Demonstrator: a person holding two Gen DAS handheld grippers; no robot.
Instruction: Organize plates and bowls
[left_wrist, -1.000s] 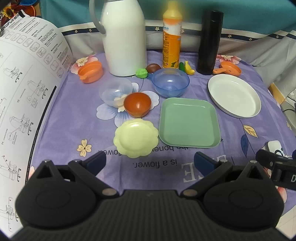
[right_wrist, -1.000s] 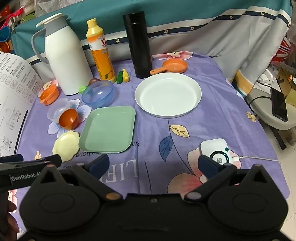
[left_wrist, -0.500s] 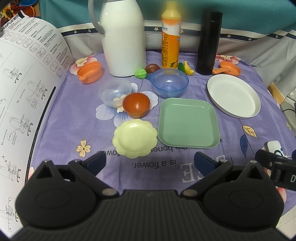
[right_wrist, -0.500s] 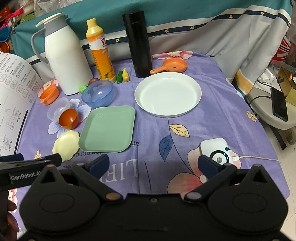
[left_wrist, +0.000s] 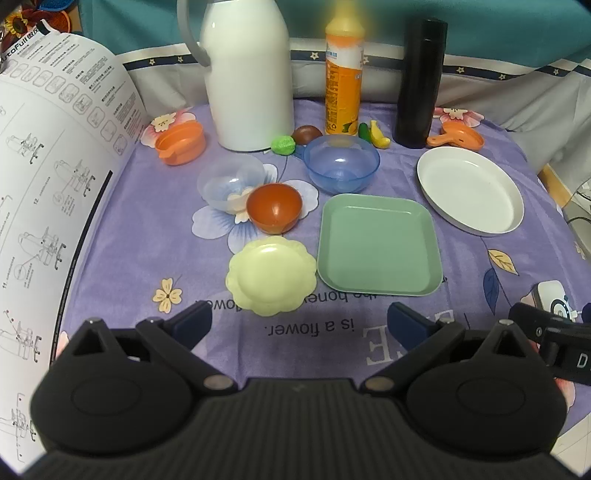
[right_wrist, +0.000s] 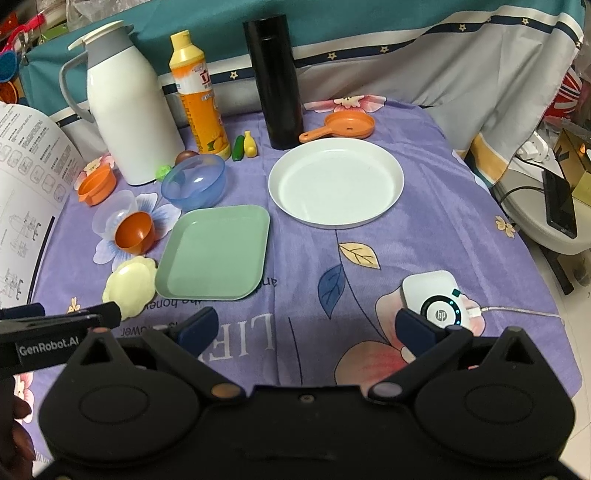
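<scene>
Lower frame: left gripper (left_wrist: 299, 323) and right gripper (right_wrist: 306, 325), both with jaws spread wide and empty, hovering over the purple cloth (right_wrist: 314, 258); against the views of a second ago almost nothing has shifted, so sorting has seemingly not begun. Centre of frame: yellow scalloped plate (left_wrist: 271, 275) touching the green square plate (left_wrist: 378, 245); orange bowl (left_wrist: 274, 208) against the clear bowl (left_wrist: 229, 182); blue bowl (left_wrist: 341, 162) just behind; white round plate (left_wrist: 471, 194) at right, apart. Upper frame: white jug (left_wrist: 249, 74), orange bottle (left_wrist: 343, 85), black flask (left_wrist: 419, 81); all dishes unstacked.
</scene>
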